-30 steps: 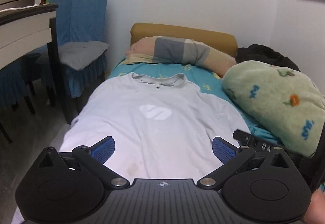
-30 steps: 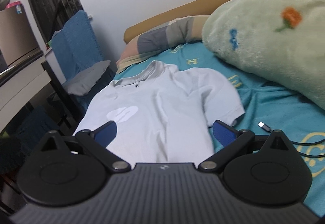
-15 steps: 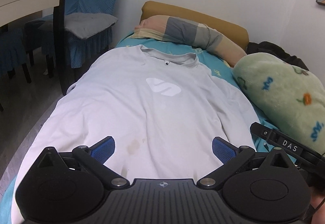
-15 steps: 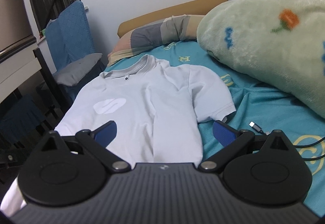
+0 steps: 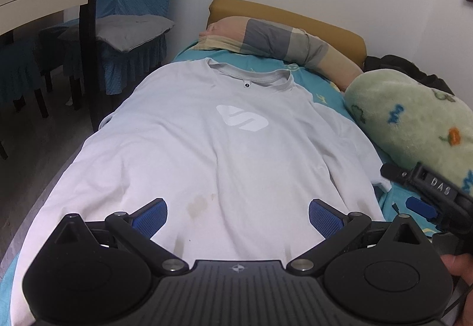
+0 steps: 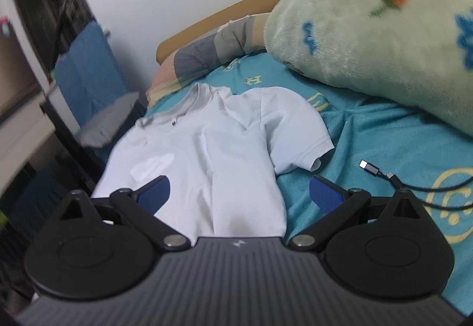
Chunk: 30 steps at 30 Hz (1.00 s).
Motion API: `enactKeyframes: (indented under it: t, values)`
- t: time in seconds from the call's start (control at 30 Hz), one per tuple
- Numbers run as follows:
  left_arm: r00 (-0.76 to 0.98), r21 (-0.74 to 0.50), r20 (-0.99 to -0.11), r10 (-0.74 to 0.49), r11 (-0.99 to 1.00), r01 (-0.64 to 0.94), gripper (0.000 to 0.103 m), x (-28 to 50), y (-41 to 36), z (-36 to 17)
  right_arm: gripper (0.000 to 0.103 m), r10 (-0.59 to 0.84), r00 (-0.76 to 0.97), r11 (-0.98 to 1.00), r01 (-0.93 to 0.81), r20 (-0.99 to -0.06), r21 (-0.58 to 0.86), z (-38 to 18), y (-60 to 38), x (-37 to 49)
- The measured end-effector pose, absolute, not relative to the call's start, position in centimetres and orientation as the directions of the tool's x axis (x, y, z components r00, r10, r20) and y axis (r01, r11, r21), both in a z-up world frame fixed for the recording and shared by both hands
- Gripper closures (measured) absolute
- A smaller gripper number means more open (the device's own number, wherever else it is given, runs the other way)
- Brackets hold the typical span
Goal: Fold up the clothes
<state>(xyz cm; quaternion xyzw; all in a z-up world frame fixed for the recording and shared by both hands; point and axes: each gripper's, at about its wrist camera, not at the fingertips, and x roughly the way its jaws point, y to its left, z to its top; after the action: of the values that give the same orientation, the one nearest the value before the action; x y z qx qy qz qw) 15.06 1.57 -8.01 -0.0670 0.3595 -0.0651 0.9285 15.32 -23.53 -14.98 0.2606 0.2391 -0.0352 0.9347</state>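
Note:
A pale white T-shirt [image 5: 224, 154] lies flat, front up, on the teal bed sheet [image 6: 384, 136], collar toward the pillow. It also shows in the right wrist view [image 6: 212, 154], with its right sleeve [image 6: 298, 145] spread out. My left gripper [image 5: 238, 215] is open and empty, low over the shirt's hem. My right gripper [image 6: 239, 196] is open and empty, over the shirt's lower right edge. The right gripper's body shows at the right edge of the left wrist view [image 5: 431, 193].
A green fleece blanket [image 6: 384, 30] is bunched on the bed's right side. A striped pillow [image 5: 280, 39] lies at the headboard. A charging cable [image 6: 393, 178] lies on the sheet right of the shirt. A chair with blue covers [image 5: 124, 39] and a table stand left of the bed.
Both grippers have moved forward and lower toward the shirt's hem. The right gripper has swung to the right, nearer the sleeve and cable. Both stay open.

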Motion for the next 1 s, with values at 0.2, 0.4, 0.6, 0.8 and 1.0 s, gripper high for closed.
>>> enactKeyframes:
  t: [0.2, 0.4, 0.6, 0.8, 1.0]
  values:
    - [0.730, -0.163, -0.663, -0.165, 0.984, 0.074, 0.000, 15.0, 1.2, -8.4, 0.002, 0.092, 0.891, 0.765, 0.223, -0.445, 0.605, -16.1, -25.7, 15.4]
    - [0.726, -0.148, -0.669, -0.160, 0.986, 0.081, 0.000, 15.0, 0.9, -8.8, 0.002, 0.086, 0.889, 0.729, 0.252, -0.450, 0.636, -17.2, -26.7, 15.8]
    - [0.726, -0.145, -0.668, -0.164, 0.985, 0.089, 0.000, 15.0, 0.7, -9.0, 0.002, 0.116, 0.902, 0.652, 0.248, -0.417, 0.717, -18.3, -28.1, 16.1]
    - [0.725, -0.150, -0.668, -0.168, 0.985, 0.090, 0.000, 15.1, 0.8, -9.2, 0.021, 0.158, 0.912, 0.494, 0.259, -0.378, 0.830, -20.6, -30.0, 17.1]
    - [0.725, -0.168, -0.663, -0.184, 0.981, 0.096, 0.000, 15.3, 0.9, -9.3, 0.027, 0.197, 0.907, 0.413, 0.268, -0.372, 0.871, -22.8, -30.2, 19.6]
